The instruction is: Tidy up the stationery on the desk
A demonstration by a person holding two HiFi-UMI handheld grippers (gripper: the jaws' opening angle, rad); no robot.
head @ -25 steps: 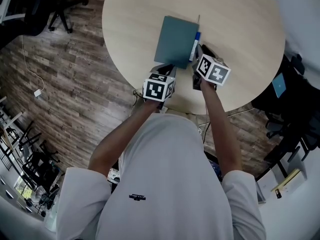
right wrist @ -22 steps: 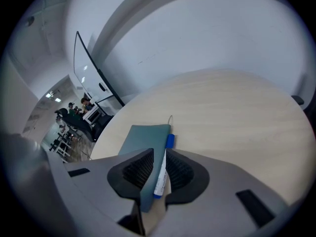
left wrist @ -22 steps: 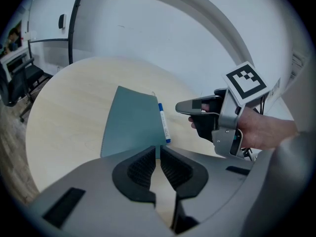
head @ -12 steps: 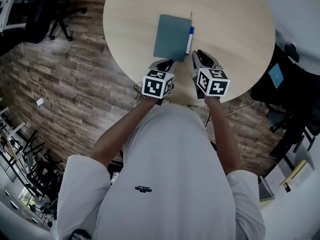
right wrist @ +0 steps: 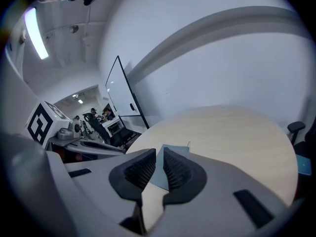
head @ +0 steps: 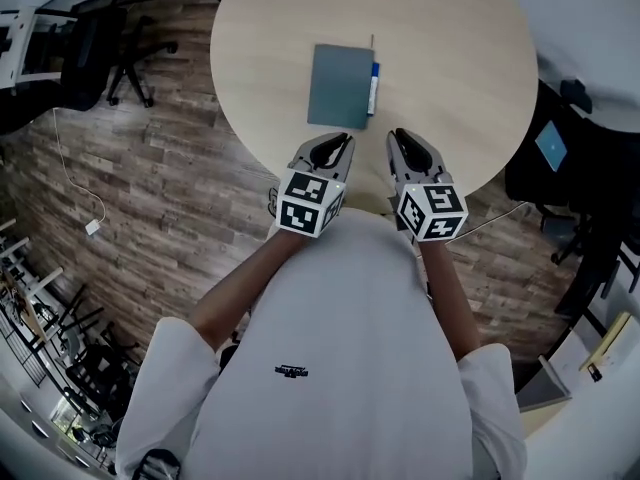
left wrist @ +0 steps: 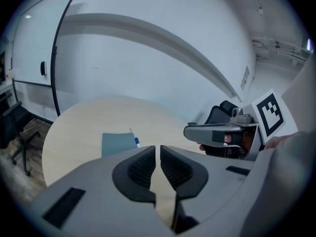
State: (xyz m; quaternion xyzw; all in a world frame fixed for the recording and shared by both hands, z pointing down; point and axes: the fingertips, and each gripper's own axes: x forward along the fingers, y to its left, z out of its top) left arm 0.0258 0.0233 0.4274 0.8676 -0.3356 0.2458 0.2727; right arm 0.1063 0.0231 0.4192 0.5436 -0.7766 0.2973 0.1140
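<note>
Head view, looking steeply down. My left gripper [head: 341,139] and my right gripper [head: 399,134] are held side by side above the near edge of the round, pale wooden bench [head: 455,48], each with its marker cube toward my body.

The left gripper's jaws are closed to a thin slit, with nothing between them. The right gripper's jaws have just been closing and stand slightly apart. They are empty too: its own view shows only the bench and a far-off notebook through the gap.

A grey-green notebook [head: 339,86] lies flat near the middle of the bench, beyond both grippers and clear of them. A pen with a blue section [head: 373,80] lies along the notebook's right edge, just beside it; whether the two touch cannot be told.

A dark wood-plank floor [head: 150,168] surrounds the bench, with an office chair [head: 110,38] at upper left.
</note>
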